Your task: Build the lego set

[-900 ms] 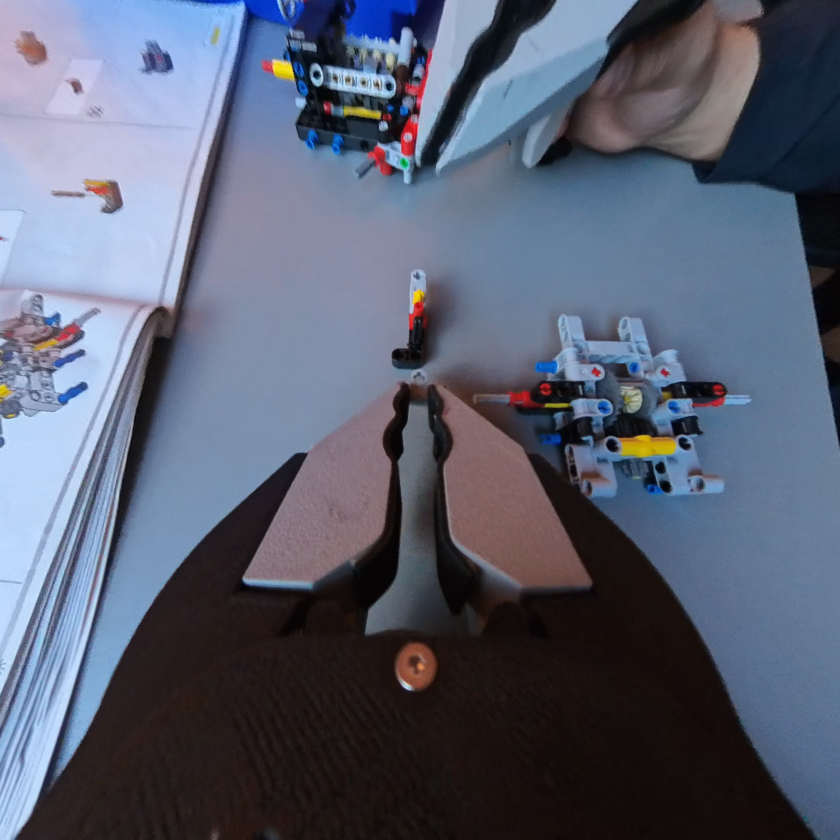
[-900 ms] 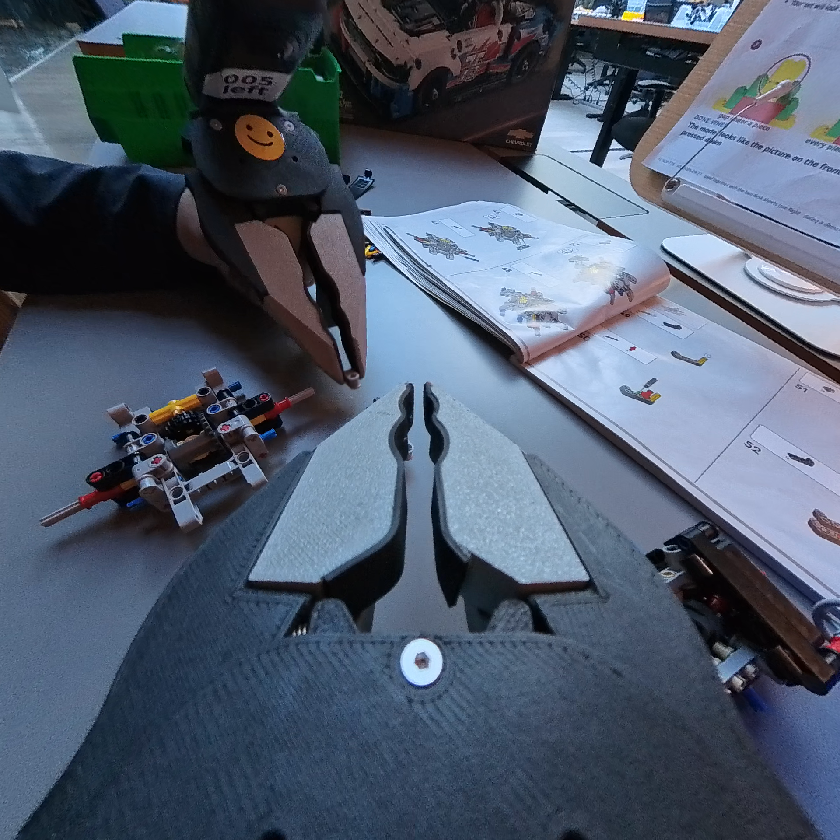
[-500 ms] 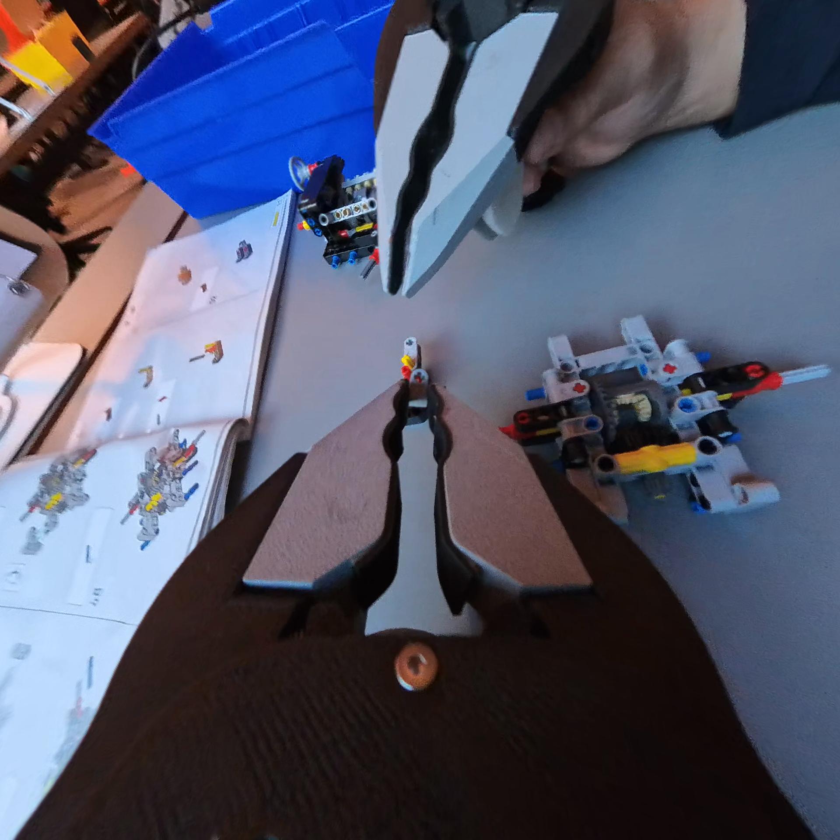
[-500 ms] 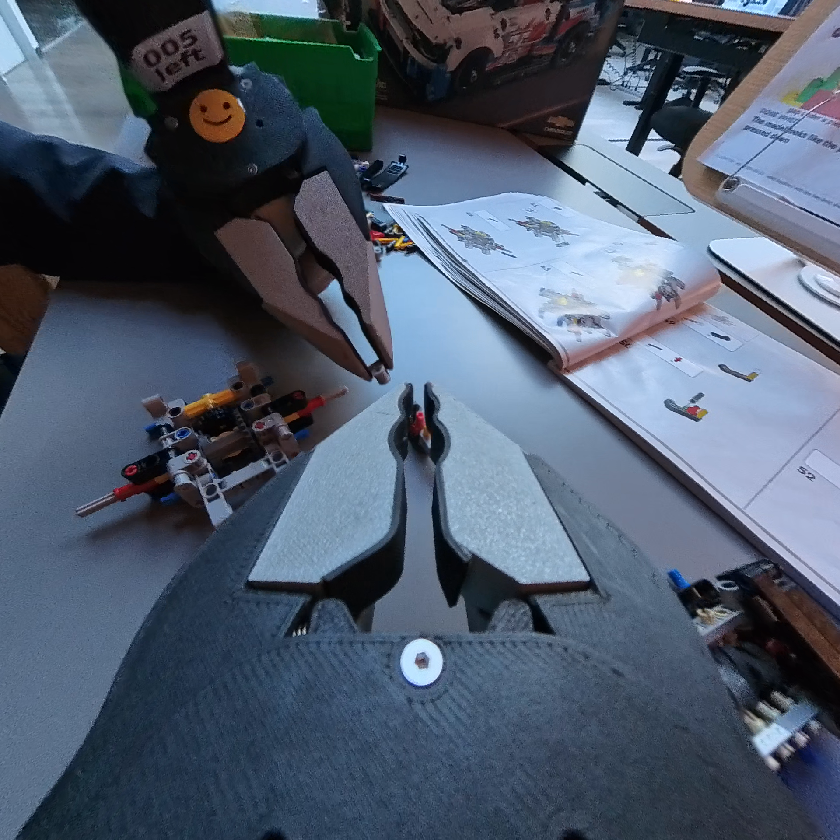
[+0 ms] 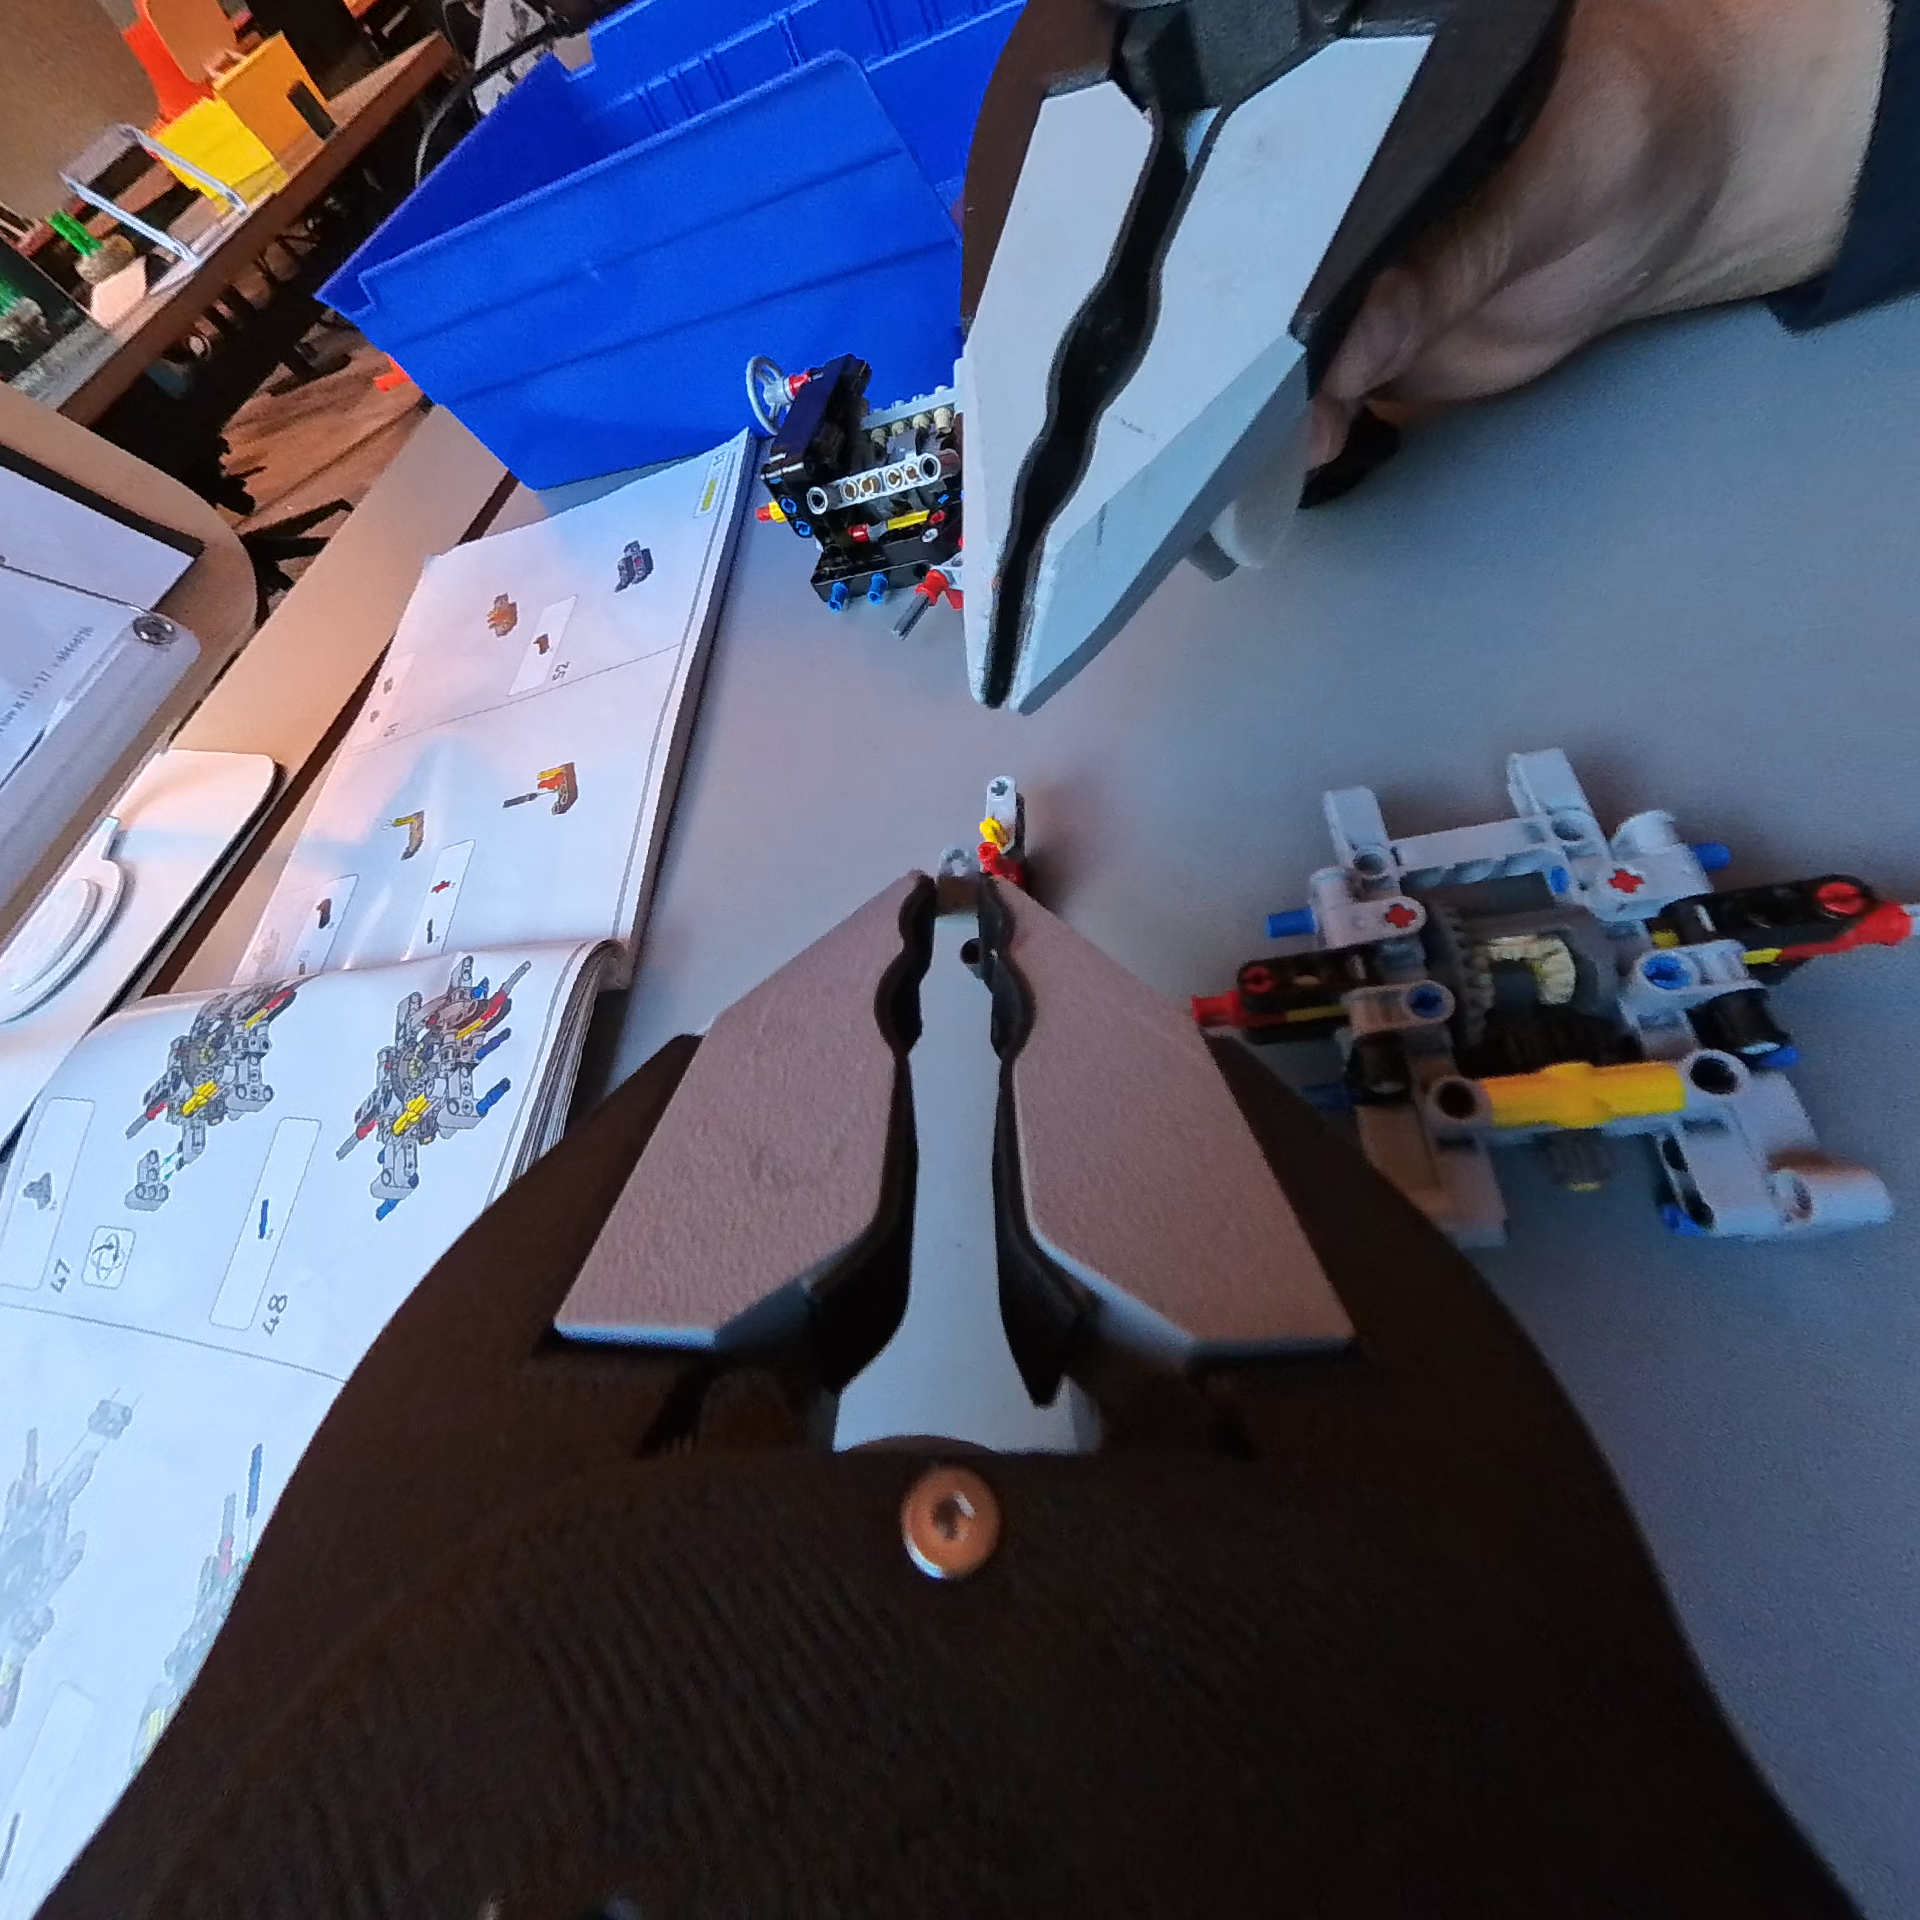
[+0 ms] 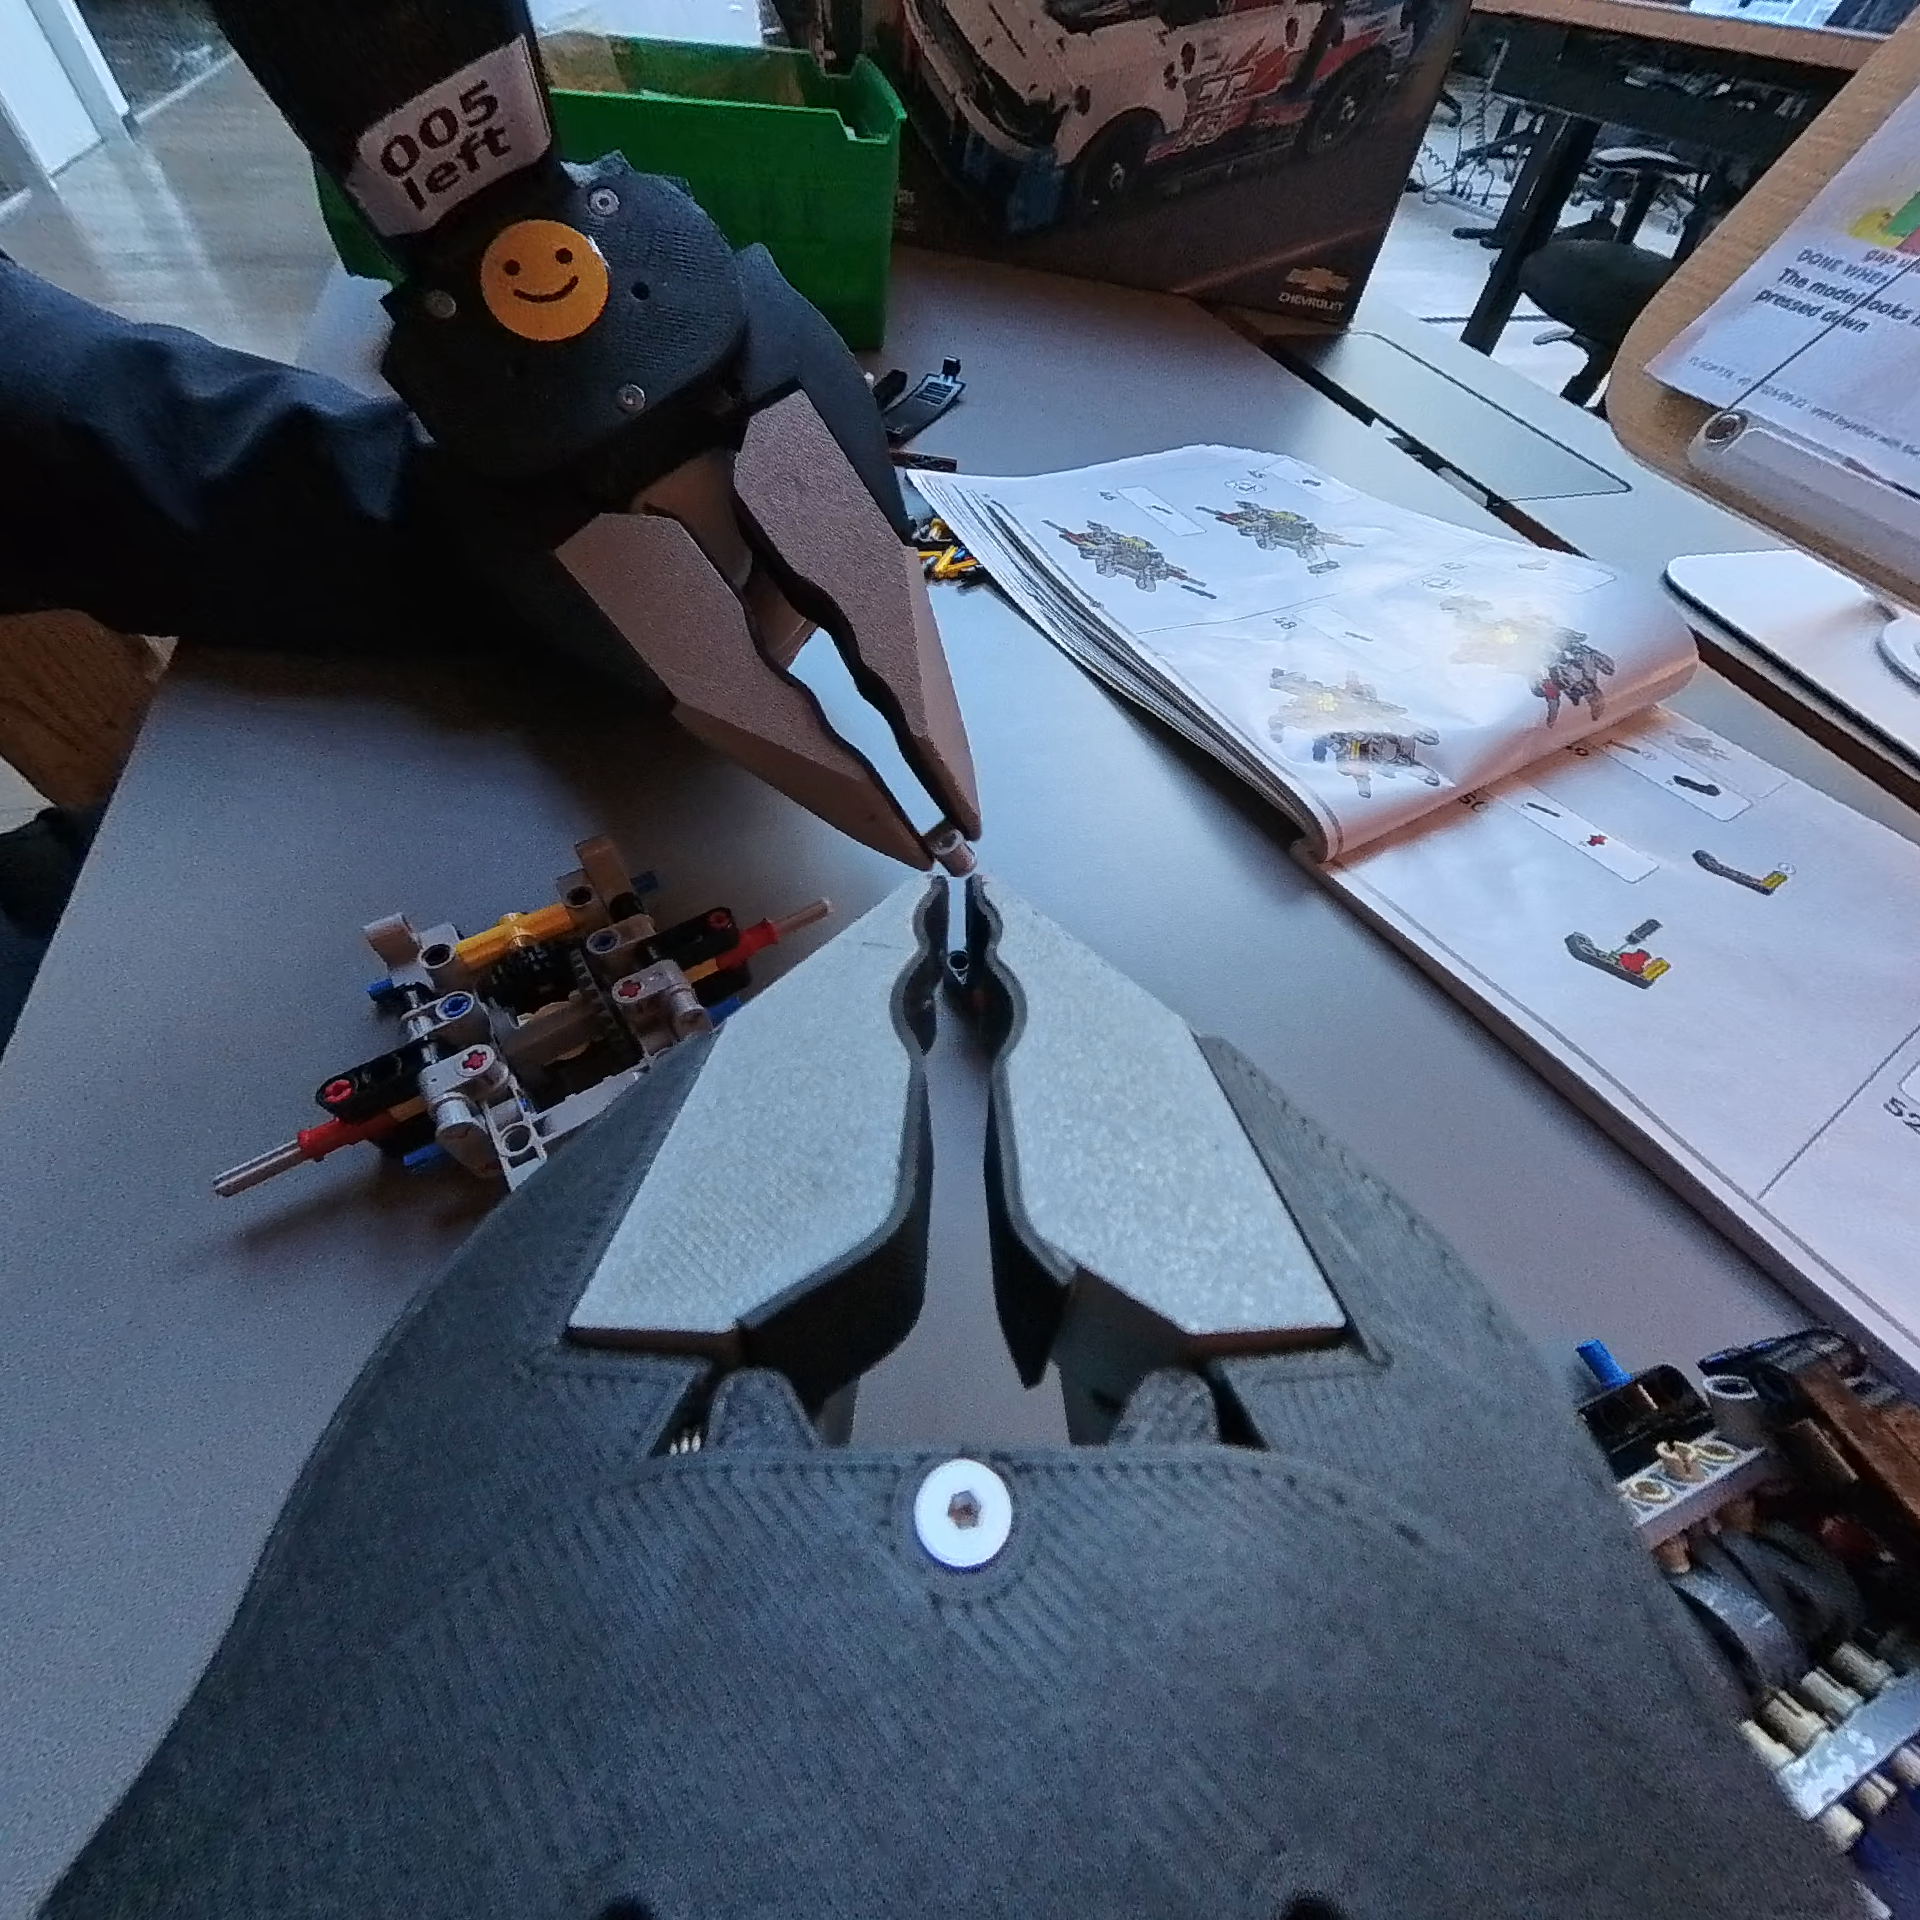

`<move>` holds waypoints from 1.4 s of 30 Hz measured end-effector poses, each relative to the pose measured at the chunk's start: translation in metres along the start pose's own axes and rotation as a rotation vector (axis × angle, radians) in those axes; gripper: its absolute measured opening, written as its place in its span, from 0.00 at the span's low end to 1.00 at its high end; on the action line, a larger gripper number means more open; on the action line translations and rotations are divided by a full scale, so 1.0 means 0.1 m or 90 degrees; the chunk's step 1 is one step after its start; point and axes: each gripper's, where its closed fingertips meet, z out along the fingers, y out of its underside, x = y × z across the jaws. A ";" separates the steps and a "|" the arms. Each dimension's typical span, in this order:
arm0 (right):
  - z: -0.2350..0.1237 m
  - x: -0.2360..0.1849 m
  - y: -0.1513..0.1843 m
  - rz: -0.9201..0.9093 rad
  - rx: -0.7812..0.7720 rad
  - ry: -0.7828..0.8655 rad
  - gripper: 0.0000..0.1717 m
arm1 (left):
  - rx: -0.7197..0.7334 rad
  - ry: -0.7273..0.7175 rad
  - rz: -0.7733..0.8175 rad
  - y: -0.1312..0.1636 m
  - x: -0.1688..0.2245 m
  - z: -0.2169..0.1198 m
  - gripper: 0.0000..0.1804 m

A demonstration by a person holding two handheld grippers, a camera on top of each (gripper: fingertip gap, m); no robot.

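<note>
On a grey worktop [image 5: 1351,644], the left claw [image 5: 961,899] is pinching a small grey bush [image 5: 956,862] at its very tips, both fingertips pressing on it. It is hovering low over the worktop, just short of a small stick of parts [image 5: 1003,826], white, yellow, red and black, that is lying right ahead of it.

The right claw [image 5: 997,696], held in a hand [image 5: 1610,229], is pointing down at the same stick from the far side, its fingers pressed together at the tips with nothing showing between them. Seen from the right wrist, the two claws are standing nose to nose, the bush-carrying tips just beyond the right claw's own.

A grey gear frame [image 5: 1558,1018] with yellow, red and blue pins is sitting to the right of the left claw. An open manual [image 5: 468,727] is lying to its left. A black build [image 5: 862,488] is standing behind the right claw, in front of a blue bin [image 5: 675,260]. A green bin [image 6: 748,156] and a car box [image 6: 1143,135] are standing at the worktop's other end.
</note>
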 end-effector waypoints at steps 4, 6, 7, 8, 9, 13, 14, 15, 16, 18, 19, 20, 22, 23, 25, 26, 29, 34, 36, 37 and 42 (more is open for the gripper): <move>0.00 0.02 0.00 0.000 -0.001 0.007 0.00 | -0.008 -0.003 -0.001 0.02 -0.01 0.02 0.03; -0.01 0.05 0.01 0.002 0.000 0.012 0.00 | -0.011 -0.002 -0.005 0.02 -0.01 0.02 0.03; -0.02 0.06 0.01 0.002 -0.001 0.016 0.00 | -0.011 0.001 -0.010 0.03 -0.01 0.03 0.03; -0.03 0.08 0.01 0.002 -0.002 0.021 0.00 | -0.012 0.003 -0.016 0.03 -0.01 0.03 0.03; -0.03 0.09 0.02 0.003 -0.003 0.024 0.00 | -0.013 0.007 -0.024 0.04 -0.01 0.03 0.03; -0.05 0.13 0.05 0.001 -0.011 0.035 0.00 | -0.025 0.039 -0.066 0.06 0.01 0.03 0.03; -0.05 0.13 0.05 0.001 -0.014 0.036 0.00 | -0.030 0.046 -0.082 0.08 0.01 0.04 0.03; -0.04 0.14 0.06 0.001 -0.016 0.036 0.00 | -0.035 0.050 -0.098 0.09 0.00 0.04 0.03; -0.04 0.14 0.06 0.002 -0.019 0.036 0.00 | -0.036 0.055 -0.113 0.09 0.00 0.04 0.03; -0.03 0.14 0.07 0.003 -0.021 0.035 0.00 | -0.031 0.067 -0.135 0.09 -0.01 0.03 0.03; -0.03 0.14 0.07 0.004 -0.021 0.034 0.00 | -0.030 0.072 -0.142 0.09 -0.01 0.03 0.03; -0.03 0.14 0.07 0.005 -0.022 0.033 0.00 | -0.028 0.073 -0.145 0.09 -0.01 0.03 0.03; -0.03 0.14 0.07 0.007 -0.022 0.031 0.00 | -0.030 0.073 -0.142 0.09 0.00 0.03 0.03; -0.03 0.14 0.07 0.008 -0.022 0.030 0.00 | -0.033 0.074 -0.139 0.09 0.00 0.03 0.03; -0.03 0.13 0.07 0.007 -0.023 0.030 0.00 | -0.037 0.073 -0.132 0.10 0.01 0.04 0.03; -0.03 0.13 0.07 0.006 -0.024 0.030 0.00 | -0.039 0.073 -0.129 0.10 0.02 0.04 0.03; -0.02 0.13 0.08 0.005 -0.027 0.028 0.00 | -0.041 0.072 -0.128 0.11 0.02 0.04 0.03; -0.02 0.12 0.08 0.003 -0.028 0.029 0.00 | -0.041 0.071 -0.130 0.11 0.01 0.04 0.03; -0.02 0.12 0.08 0.003 -0.028 0.029 0.00 | -0.042 0.071 -0.130 0.11 0.01 0.05 0.03; -0.02 0.12 0.08 0.002 -0.028 0.028 0.00 | -0.042 0.071 -0.129 0.11 0.01 0.05 0.03; -0.02 0.12 0.08 0.004 -0.029 0.027 0.00 | -0.042 0.071 -0.128 0.11 0.01 0.04 0.03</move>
